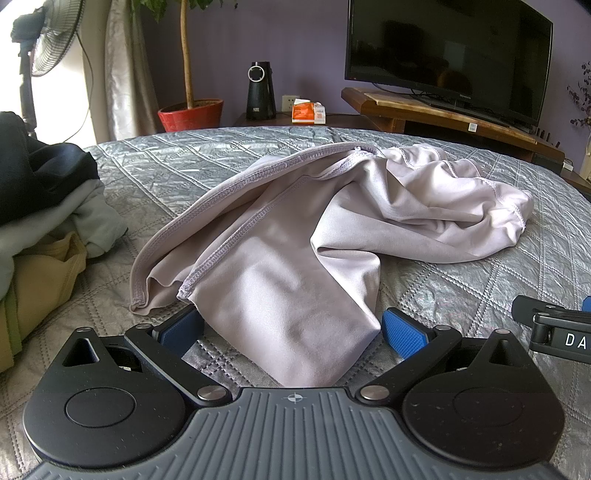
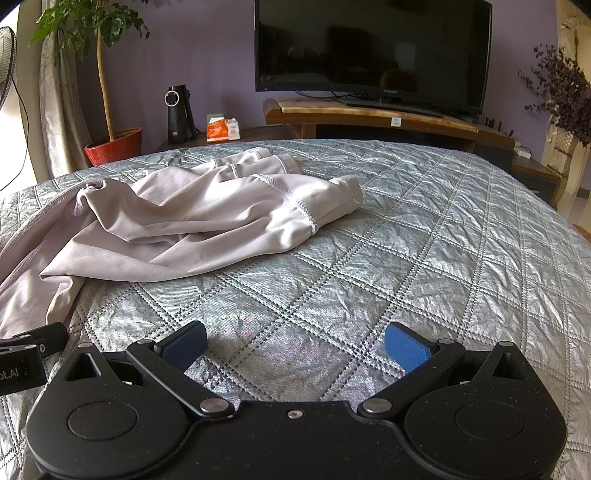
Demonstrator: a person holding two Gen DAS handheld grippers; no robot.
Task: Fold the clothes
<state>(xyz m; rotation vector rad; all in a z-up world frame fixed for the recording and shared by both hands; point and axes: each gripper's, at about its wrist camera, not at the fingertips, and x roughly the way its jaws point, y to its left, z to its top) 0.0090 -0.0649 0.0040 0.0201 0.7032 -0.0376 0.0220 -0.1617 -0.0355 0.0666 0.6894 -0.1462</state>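
Garment: a pale lilac-grey garment (image 1: 332, 229) lay crumpled and inside out, seams showing, on the bed; its near end reached towards the left tool, its bunched far end lay towards the television side.
Bed: a silver-grey quilted bedspread (image 2: 424, 240) covered the bed and carried everything in reach.
Left tool: the left tool (image 1: 293, 330) was released, its blue pads spread wide; the garment's near end lay between the two fingers, and whether either pad touched the cloth could not be told.
Right tool: the right tool (image 2: 295, 345) was also released, fingers wide apart over bare bedspread, grasping nothing; the garment lay to its left, apart from it.
Tools together: each tool's edge showed in the other's view, so they sat near each other, side by side.
Clothes pile: a pile of other clothes (image 1: 40, 221), dark, grey and tan, sat on the bed to the left of the garment.
Background: a television (image 2: 373, 51) on a wooden stand (image 2: 369, 116), a potted plant in a red pot (image 2: 114, 147), a black speaker-like device (image 2: 181, 114), an orange tissue box (image 2: 221, 130) and a standing fan (image 1: 55, 33) stood beyond the bed.
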